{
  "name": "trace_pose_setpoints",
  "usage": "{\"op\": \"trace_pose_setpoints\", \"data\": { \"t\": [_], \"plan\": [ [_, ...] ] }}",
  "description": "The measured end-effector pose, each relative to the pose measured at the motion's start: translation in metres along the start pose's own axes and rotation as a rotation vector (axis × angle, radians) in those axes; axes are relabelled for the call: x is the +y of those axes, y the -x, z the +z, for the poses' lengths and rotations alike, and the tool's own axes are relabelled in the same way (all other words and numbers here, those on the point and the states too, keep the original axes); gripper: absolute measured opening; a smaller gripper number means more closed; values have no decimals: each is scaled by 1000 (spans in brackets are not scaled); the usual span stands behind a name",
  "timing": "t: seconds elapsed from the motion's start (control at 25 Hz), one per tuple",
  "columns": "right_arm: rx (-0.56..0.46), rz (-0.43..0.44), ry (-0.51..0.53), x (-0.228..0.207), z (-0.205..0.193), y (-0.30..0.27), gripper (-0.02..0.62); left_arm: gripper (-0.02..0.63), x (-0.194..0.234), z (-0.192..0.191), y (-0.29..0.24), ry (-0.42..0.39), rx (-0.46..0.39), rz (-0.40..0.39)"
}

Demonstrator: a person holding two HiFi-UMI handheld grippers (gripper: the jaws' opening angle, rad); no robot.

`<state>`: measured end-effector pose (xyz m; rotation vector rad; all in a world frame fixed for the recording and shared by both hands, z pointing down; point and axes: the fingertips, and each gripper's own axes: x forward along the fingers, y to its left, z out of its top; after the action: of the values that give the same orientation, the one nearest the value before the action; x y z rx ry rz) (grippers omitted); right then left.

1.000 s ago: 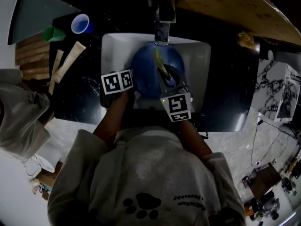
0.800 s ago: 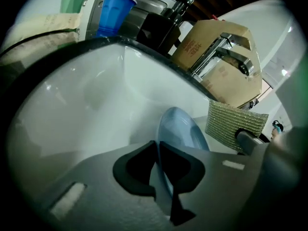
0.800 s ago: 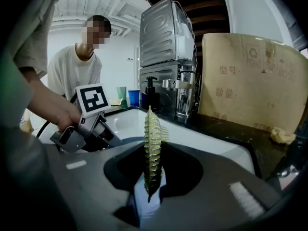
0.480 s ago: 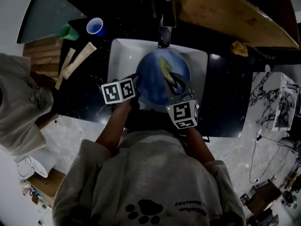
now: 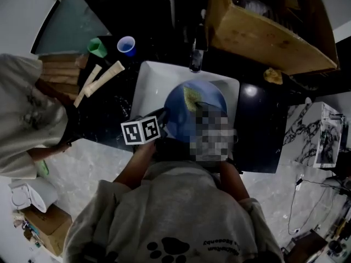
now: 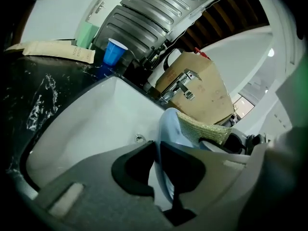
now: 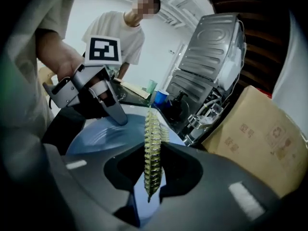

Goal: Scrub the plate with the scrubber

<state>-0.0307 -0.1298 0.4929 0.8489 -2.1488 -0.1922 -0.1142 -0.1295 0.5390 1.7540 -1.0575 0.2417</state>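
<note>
Plate (image 5: 180, 115) sits inside the white sink (image 5: 147, 84), raised at a tilt. In the head view the left gripper (image 6: 158, 150) meets its rim at 8 o'clock and the scrubber (image 5: 191, 96) lies against its face toward 12 o'clock. That view hides both pairs of jaws: the left pair is under its marker cube, and the right gripper (image 7: 153, 163) is behind a blur patch. The left gripper view shows the plate edge-on with its rim in the narrow slot between the two dark pads. These jaws are opening, but the pads lie against the rim on both sides. The right gripper view shows its jaws closed on the scrubber, held edge-on, with the free end reaching over the blue plate face. It also shows one left finger resting on the plate rim at 10 o'clock, and a second person (image 7: 113, 32) standing behind, whom the left gripper view does not show. Only the head view gives the counter layout: faucet (image 5: 196, 59) at 12 o'clock of the sink, box (image 5: 263, 34) at 1 o'clock, blue cup (image 5: 126, 45) and green cup (image 5: 97, 47) at 10 o'clock.
</note>
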Motion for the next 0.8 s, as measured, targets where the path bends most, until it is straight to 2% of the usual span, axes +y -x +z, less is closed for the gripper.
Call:
{"op": "trace_pose_setpoints", "data": {
  "t": [0.12,0.28,0.64,0.8],
  "plan": [
    [35,45,77,11,-1,-5,77,35,-10,-1,4,-13,-5,-27],
    [46,117,96,27,-5,-5,77,40,-16,-8,7,-11,-7,-41],
    [71,374,157,86,-2,10,77,34,-12,-10,20,-87,-45,22],
    [100,480,146,106,-3,23,77,31,-15,-14,22,-83,-83,-1]
  ]
}}
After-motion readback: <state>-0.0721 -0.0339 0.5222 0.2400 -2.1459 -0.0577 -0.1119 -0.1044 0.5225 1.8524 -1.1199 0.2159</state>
